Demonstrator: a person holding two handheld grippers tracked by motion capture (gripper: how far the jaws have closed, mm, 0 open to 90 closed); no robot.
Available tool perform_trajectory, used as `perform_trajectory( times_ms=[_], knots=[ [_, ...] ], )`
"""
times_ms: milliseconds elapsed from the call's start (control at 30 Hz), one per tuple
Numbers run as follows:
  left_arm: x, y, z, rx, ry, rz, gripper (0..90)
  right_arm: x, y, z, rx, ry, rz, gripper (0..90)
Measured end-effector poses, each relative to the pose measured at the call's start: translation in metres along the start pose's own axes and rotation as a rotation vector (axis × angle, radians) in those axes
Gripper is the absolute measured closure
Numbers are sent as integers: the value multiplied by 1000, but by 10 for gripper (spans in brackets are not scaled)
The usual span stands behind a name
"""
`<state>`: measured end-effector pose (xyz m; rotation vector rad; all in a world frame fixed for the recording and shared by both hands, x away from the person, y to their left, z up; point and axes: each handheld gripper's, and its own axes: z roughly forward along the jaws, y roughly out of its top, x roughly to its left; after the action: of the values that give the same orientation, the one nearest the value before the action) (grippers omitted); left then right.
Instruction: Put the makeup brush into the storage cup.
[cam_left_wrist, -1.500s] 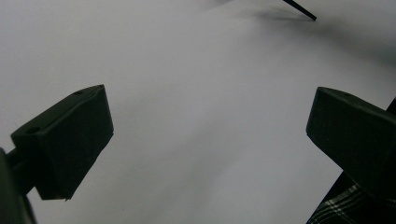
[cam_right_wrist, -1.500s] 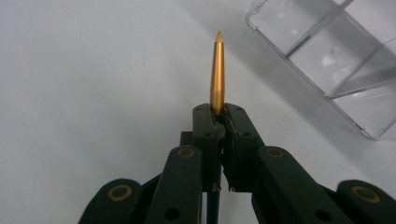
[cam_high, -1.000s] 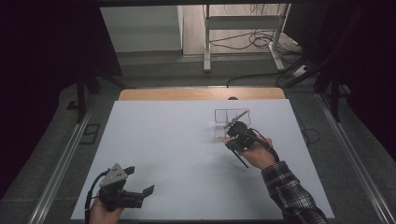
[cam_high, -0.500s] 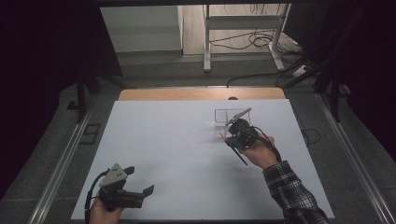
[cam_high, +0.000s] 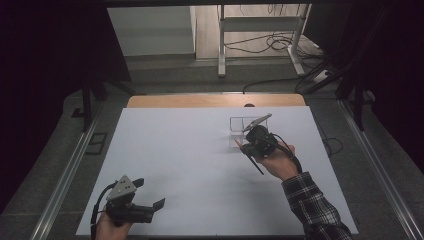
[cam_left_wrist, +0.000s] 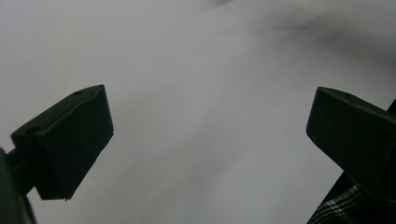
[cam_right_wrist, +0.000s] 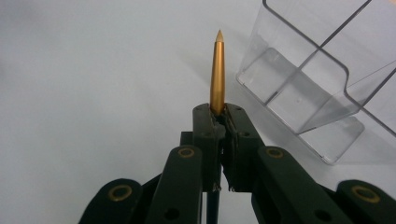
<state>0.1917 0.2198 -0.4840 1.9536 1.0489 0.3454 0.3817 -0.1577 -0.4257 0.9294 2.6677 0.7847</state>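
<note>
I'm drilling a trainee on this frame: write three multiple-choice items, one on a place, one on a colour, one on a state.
1. Where is the clear plastic holder relative to the right gripper in the right gripper view?
A. right of it
B. left of it
C. clamped in it

2. What colour is the pen tip end?
A. red
B. gold
C. blue

3. How stands the left gripper?
A. shut on the pen
B. shut on nothing
C. open

Key: 1 A, the holder stands at the picture's right; 2 B, the pointed end shines gold; 3 C, its jaws are wide apart over the white table.
</note>
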Motion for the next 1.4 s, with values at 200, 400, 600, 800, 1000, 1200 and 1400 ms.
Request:
perform_trajectory(
  times_ms=[200,400,600,800,1000,1200,1400],
  knots=[
    [0,0,0,1,0,1,10,-1,1,-3,-13,5,2,836],
    [0,0,1,3,0,3,10,-2,3,-7,-32,3,1,836],
    [-1,0,1,4,1,3,10,-2,5,-11,-48,2,3,837],
    [-1,0,1,6,1,4,10,-2,7,-14,-63,3,5,836],
    [-1,-1,0,7,3,3,11,-2,10,-17,-81,4,3,836],
    [-1,-1,0,8,6,2,11,-2,14,-20,-99,2,0,836],
    [-1,-1,0,9,7,3,11,-3,16,-25,-119,2,7,836]
  ],
)
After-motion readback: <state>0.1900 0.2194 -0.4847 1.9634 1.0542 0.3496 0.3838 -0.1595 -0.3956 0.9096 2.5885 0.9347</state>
